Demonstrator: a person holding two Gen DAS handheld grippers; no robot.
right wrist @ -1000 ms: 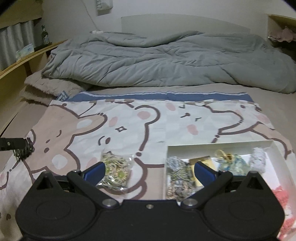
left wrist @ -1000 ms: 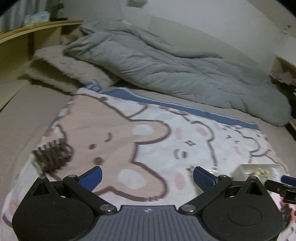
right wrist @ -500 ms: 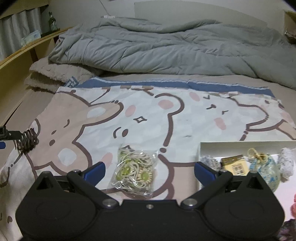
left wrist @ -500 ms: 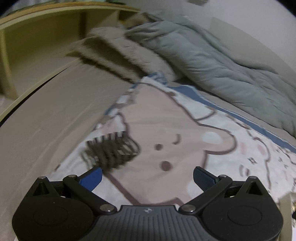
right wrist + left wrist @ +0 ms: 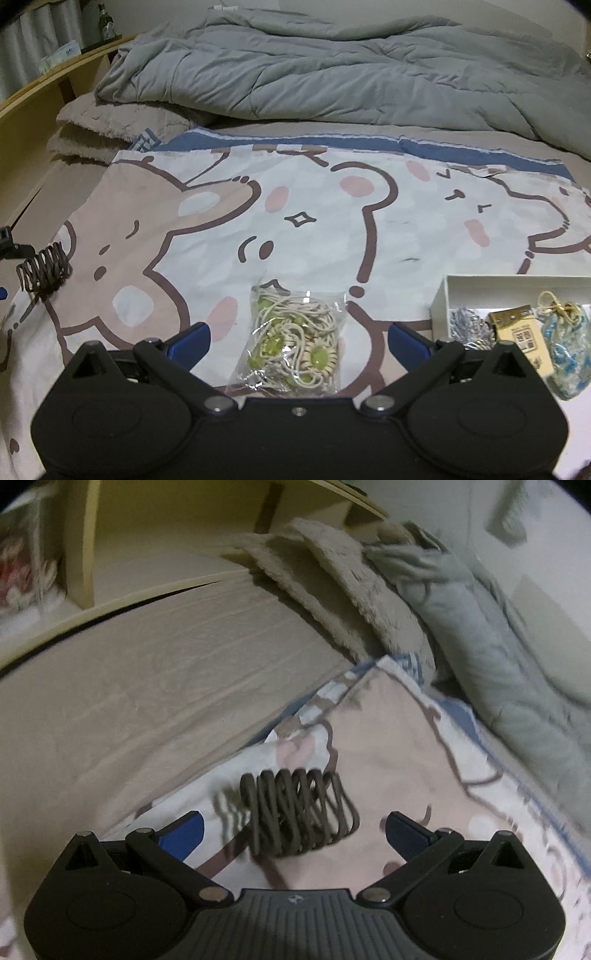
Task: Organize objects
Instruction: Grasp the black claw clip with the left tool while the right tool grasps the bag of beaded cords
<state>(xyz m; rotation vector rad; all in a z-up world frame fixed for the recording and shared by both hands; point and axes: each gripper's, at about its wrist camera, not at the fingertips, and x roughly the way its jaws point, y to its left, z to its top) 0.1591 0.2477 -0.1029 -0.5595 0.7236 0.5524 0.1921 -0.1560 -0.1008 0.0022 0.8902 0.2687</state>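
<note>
A dark brown coiled hair tie [image 5: 299,808] and a clear bagged cream-green bundle [image 5: 295,343] lie on the cartoon blanket [image 5: 332,221].

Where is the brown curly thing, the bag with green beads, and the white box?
brown coiled hair tie [image 5: 299,808], left wrist view, middle of the coils.
bag of green-beaded cords [image 5: 295,343], right wrist view, centre of the bag.
white box [image 5: 441,306], right wrist view, its left wall.

Both views low over cartoon blanket [image 5: 314,206]; left close on shared coil clip [image 5: 299,812].
</note>
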